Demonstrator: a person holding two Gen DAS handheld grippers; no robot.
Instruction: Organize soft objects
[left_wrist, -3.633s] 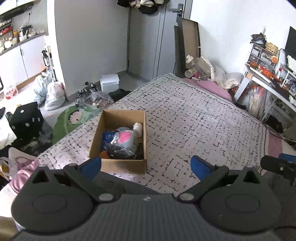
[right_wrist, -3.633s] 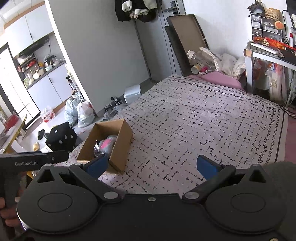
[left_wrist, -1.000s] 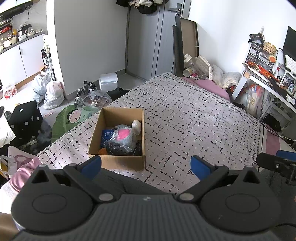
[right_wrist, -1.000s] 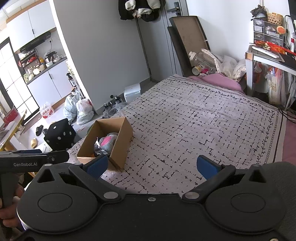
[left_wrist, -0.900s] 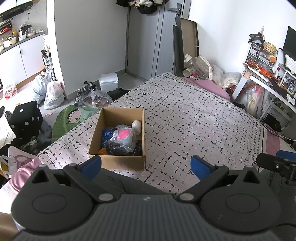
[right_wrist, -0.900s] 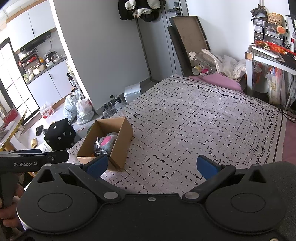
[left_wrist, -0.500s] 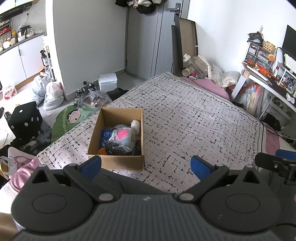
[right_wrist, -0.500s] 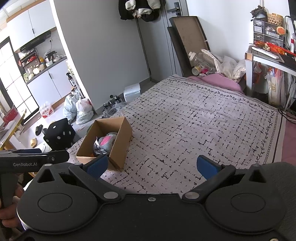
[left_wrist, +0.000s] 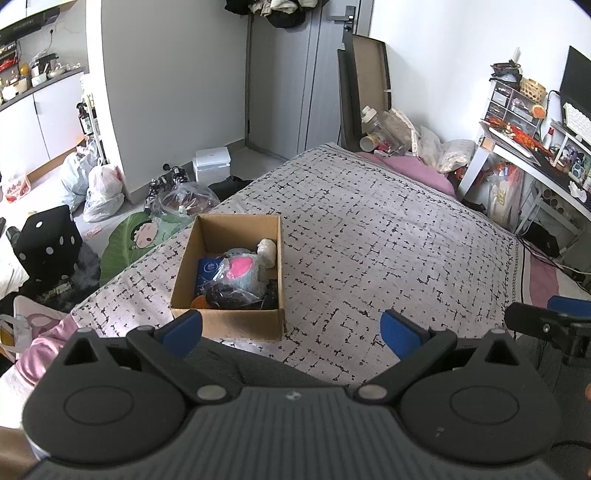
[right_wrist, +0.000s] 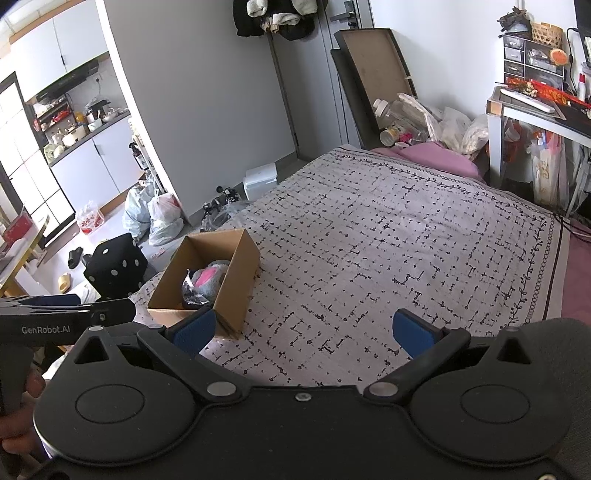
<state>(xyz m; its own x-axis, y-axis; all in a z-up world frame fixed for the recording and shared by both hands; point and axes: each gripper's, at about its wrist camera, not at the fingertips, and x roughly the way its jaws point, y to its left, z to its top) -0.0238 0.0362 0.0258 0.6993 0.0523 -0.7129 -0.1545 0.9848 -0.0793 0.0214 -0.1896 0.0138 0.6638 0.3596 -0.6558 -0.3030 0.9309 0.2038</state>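
Soft objects (left_wrist: 238, 275) are seen piled inside a cardboard box (left_wrist: 225, 325) on the patterned bedspread (left_wrist: 388, 236). Nothing is held by the left gripper (left_wrist: 291, 328) or right gripper (right_wrist: 303, 330); both are spread wide above the bed's near edge.

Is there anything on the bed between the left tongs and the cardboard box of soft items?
Nothing visible. The left tongs are open and empty, and the cardboard box sits just ahead on the bedspread, its top open. The plush toy and bagged items lie inside.
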